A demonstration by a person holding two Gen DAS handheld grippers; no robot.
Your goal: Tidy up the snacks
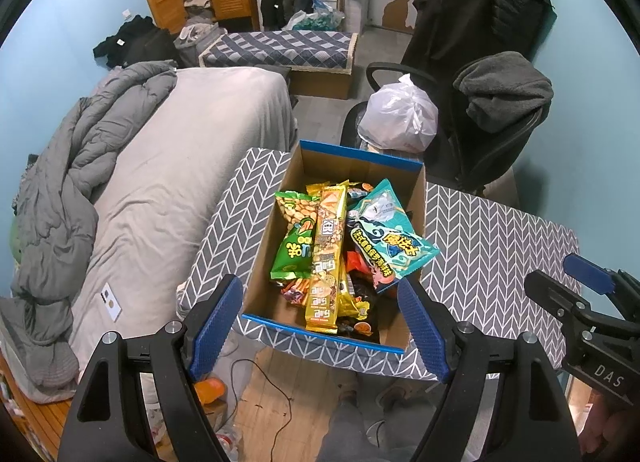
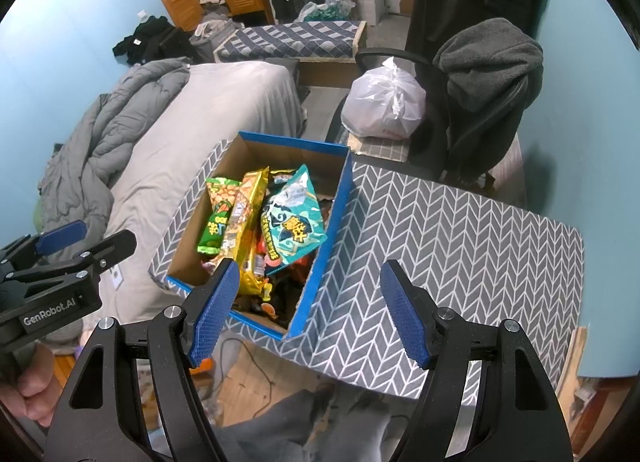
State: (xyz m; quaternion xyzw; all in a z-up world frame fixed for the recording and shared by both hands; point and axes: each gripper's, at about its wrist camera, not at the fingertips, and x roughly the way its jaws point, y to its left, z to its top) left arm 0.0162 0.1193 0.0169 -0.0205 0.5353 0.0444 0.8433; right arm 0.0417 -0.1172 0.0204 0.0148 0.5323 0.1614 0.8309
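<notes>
A cardboard box with a blue rim (image 1: pixel 362 153) (image 2: pixel 340 198) stands on the left part of a table with a grey herringbone cloth (image 1: pixel 488 238) (image 2: pixel 440 230). It holds several snack packs: a long yellow pack (image 1: pixel 329 258) (image 2: pixel 244 218), a green peanut bag (image 1: pixel 294 242) (image 2: pixel 216 222) and a teal bag (image 1: pixel 394 238) (image 2: pixel 294 222). My left gripper (image 1: pixel 320 330) is open and empty, above the box's near edge. My right gripper (image 2: pixel 308 312) is open and empty, above the box's near right corner. Each gripper also shows at the edge of the other's view (image 1: pixel 576 286) (image 2: pixel 80 242).
A bed with grey sheet and crumpled duvet (image 1: pixel 132 190) (image 2: pixel 132 150) lies left of the table. An office chair with a white plastic bag (image 1: pixel 400 114) (image 2: pixel 384 102) and a grey fleece stands behind it. My legs and a cable on the wooden floor (image 1: pixel 276 402) are below.
</notes>
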